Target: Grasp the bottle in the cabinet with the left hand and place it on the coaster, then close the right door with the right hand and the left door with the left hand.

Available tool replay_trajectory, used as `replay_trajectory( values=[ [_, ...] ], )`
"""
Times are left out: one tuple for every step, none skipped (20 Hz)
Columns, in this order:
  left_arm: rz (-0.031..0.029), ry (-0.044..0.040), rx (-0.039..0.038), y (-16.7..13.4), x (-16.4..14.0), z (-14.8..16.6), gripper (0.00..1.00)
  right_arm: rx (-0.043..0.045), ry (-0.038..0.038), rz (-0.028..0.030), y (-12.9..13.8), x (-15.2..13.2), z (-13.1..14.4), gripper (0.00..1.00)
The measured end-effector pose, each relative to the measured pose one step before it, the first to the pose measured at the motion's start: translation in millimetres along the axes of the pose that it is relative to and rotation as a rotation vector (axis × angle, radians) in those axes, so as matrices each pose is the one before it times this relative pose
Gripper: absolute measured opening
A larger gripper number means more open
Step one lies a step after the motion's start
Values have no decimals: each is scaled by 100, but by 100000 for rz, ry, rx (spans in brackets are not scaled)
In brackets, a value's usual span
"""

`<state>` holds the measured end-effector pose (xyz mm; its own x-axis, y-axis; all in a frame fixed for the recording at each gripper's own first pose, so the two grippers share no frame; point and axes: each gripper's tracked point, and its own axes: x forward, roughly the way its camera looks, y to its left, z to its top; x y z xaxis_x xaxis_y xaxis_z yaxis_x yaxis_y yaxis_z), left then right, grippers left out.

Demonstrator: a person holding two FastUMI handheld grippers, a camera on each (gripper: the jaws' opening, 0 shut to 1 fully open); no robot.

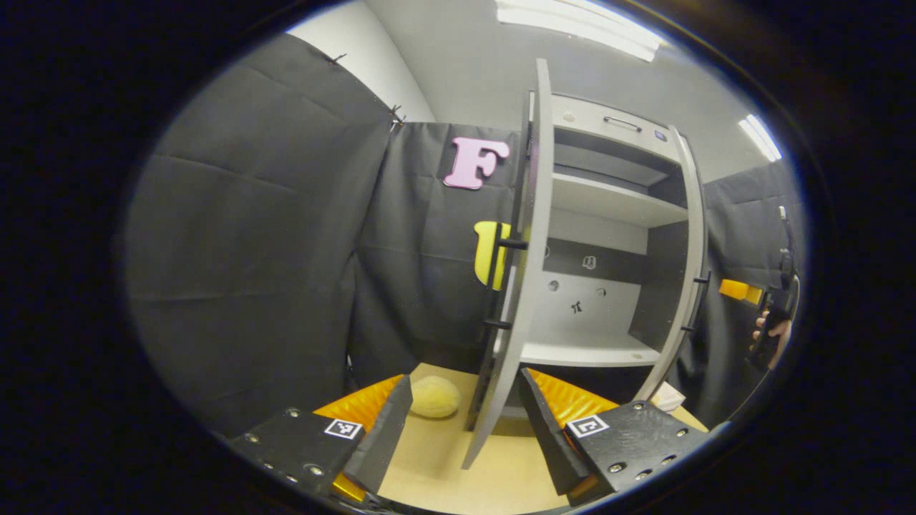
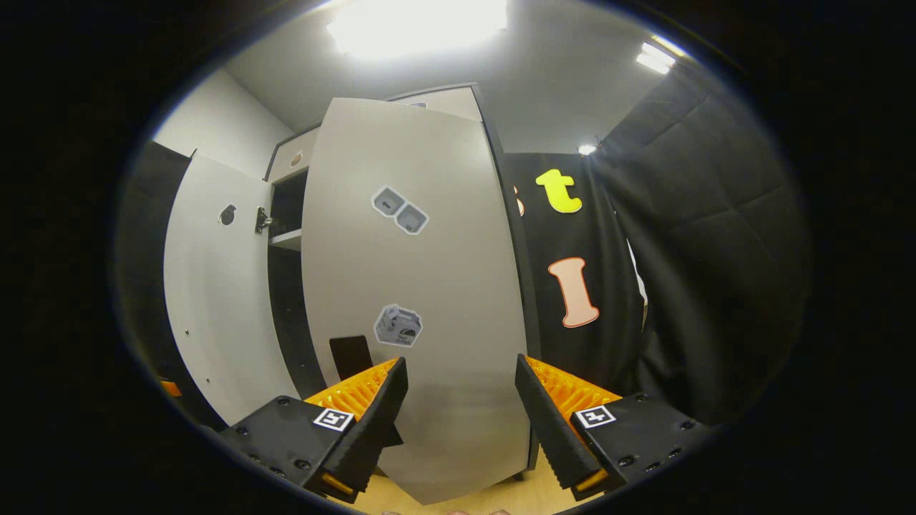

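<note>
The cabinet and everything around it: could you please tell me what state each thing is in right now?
Left door: open, edge-on to the left gripper.
Right door: swung partway, still ajar.
Cabinet: open, visible shelves bare.
Left gripper: open, empty, straddling the left door's edge.
Right gripper: open, empty, facing the right door.

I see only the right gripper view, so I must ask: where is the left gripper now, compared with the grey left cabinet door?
Observer: The open left tongs straddle the lower edge of the grey left cabinet door, with a gap on both sides.
Operator: Does anything lie on the table there?
Observer: A round pale yellow object lies on the light wooden table, on the handle side of that door.
Operator: And how does the right door stand from there?
Observer: The grey right cabinet door stands open, seen edge-on.
</note>
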<state>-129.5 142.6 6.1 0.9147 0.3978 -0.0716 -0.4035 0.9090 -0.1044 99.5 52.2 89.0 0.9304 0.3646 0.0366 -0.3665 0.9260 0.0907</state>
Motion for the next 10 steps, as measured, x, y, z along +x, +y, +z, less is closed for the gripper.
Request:
replay_trajectory(
  values=[
    [597, -779, -904, 492, 257, 338, 90, -385, 1338, -227, 199, 125, -491, 96],
    [641, -783, -537, 492, 76, 208, 88, 56, 1159, -146, 72, 123, -373, 96],
    [893, -628, -204, 611, 273, 148, 88, 114, 1289, -262, 84, 122, -380, 96],
    [735, -357, 56, 565, 163, 89, 88, 3, 1019, -313, 18, 13, -353, 96],
    [906, 388, 274, 705, 282, 79, 88, -147, 921, -414, -33, -81, -298, 96],
    [1027, 1000, 438, 757, 420, -120, 88, -229, 916, -338, 79, 55, -242, 96],
    [791, 784, 363, 837, 419, 82, 88, -228, 909, -393, 110, 42, -301, 96],
    [1735, -284, -558, 994, 283, 238, 88, -156, 1017, -304, 70, -265, -744, 96],
    [412, -743, -1508, 674, 394, 297, 88, 39, 1381, -218, 95, -20, -506, 96],
    [-1247, -543, -1854, 117, 431, 211, 91, 177, 1788, -124, 58, -31, -580, 96]
  ],
)
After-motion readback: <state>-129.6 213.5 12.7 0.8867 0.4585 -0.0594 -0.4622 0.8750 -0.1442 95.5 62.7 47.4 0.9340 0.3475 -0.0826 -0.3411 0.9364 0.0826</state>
